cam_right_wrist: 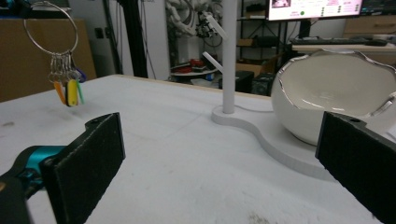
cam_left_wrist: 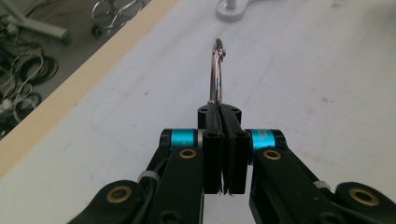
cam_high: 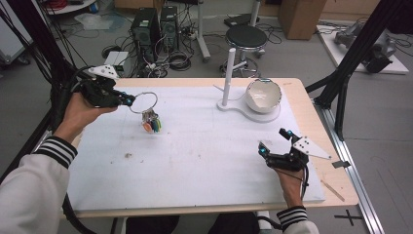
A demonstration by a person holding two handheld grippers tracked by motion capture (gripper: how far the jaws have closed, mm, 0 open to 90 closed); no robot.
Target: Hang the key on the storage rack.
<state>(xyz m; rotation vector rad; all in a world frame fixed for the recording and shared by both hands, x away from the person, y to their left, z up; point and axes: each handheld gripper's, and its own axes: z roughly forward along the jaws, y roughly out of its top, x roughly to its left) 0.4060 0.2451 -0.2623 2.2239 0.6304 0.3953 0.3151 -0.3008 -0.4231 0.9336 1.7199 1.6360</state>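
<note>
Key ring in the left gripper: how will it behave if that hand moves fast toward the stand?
The key ring is thin metal wire, probably stiff and light. Its coloured tags hang loose below, clear of the table, so they will likely swing and lag. The left gripper pinches only the rim, so the ring may pivot or slip between the pads.

The right tool [cam_right_wrist: 219, 172] gapes wide above the table [cam_right_wrist: 177, 154], bowl [cam_right_wrist: 336, 100] ahead (key ring [cam_right_wrist: 49, 28] hanging far left).
</note>
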